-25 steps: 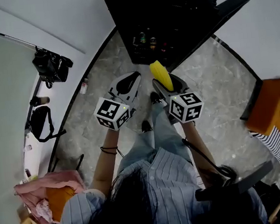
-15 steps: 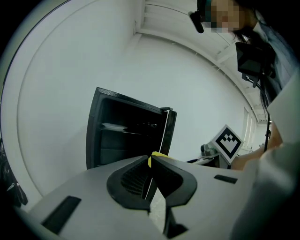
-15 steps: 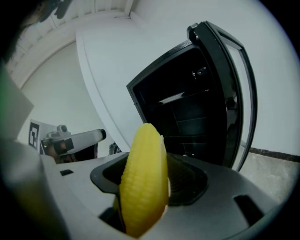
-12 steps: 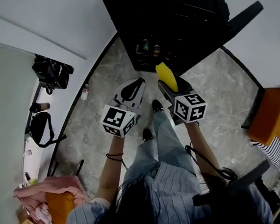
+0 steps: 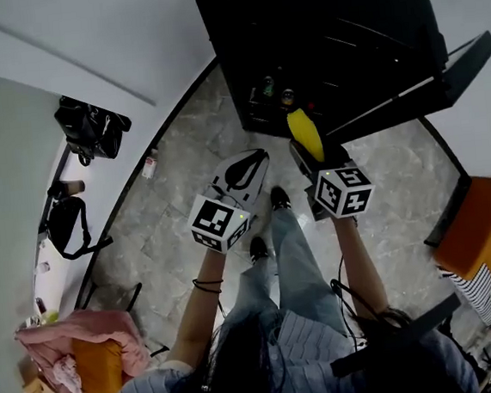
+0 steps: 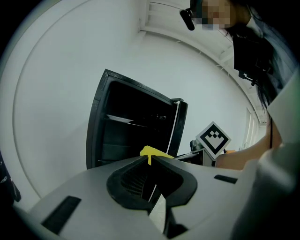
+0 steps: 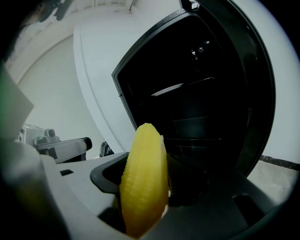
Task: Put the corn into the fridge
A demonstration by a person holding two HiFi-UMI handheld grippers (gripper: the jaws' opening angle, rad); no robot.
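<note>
Corn [image 7: 144, 183] clamped in right tongs [image 5: 312, 153]; left tongs [image 6: 149, 161] closed.

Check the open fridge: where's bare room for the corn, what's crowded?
Right gripper view: inside the fridge, the middle shelf looks bare between the side walls, though dark. Head view: drinks crowd the lower front edge.

Made out no readable text, brand, number or sign. Noted only black-and-white square patterns, without letters or digits, on the cube [image 5: 222, 223] of the left hand-held gripper [image 5: 253, 158] and likewise on the right hand-held gripper [image 5: 308, 149]. Could not read the labels on the cans [image 5: 268, 86]: too small.
</note>
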